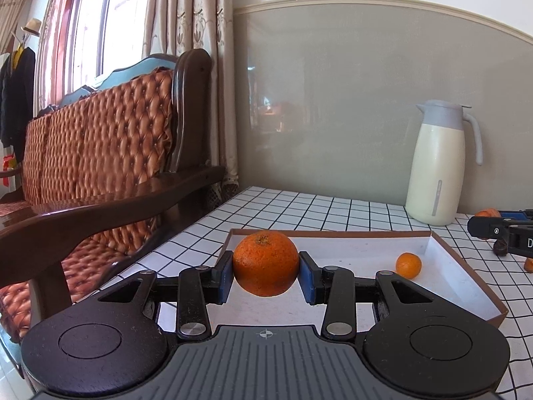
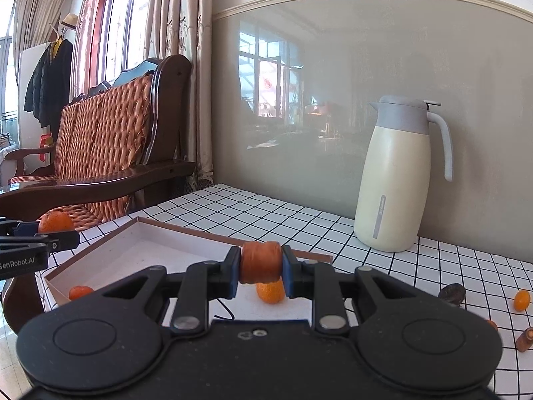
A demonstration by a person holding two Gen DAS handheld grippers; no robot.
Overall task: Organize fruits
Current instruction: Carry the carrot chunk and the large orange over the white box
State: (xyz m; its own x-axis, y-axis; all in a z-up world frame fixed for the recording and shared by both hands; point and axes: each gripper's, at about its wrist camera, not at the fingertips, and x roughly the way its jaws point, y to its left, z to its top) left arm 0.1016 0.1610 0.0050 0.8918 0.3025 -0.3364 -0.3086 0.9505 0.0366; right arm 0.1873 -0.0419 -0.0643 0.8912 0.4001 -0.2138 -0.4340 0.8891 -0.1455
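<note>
Early stage: left gripper [image 1: 266, 275] pinches big orange [image 1: 265, 262], frame centre over the box [image 1: 466, 266]; right gripper [image 2: 261, 271] squeezes a small fruit [image 2: 261, 261]. One small orange [image 1: 408, 265] boxed, several fruits [image 2: 521, 300] loose lower right.

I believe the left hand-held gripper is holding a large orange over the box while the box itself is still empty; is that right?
Not quite: the box is not empty. The left wrist view shows a small orange already lying inside it. The left hand-held gripper does hold the large orange over it.
</note>
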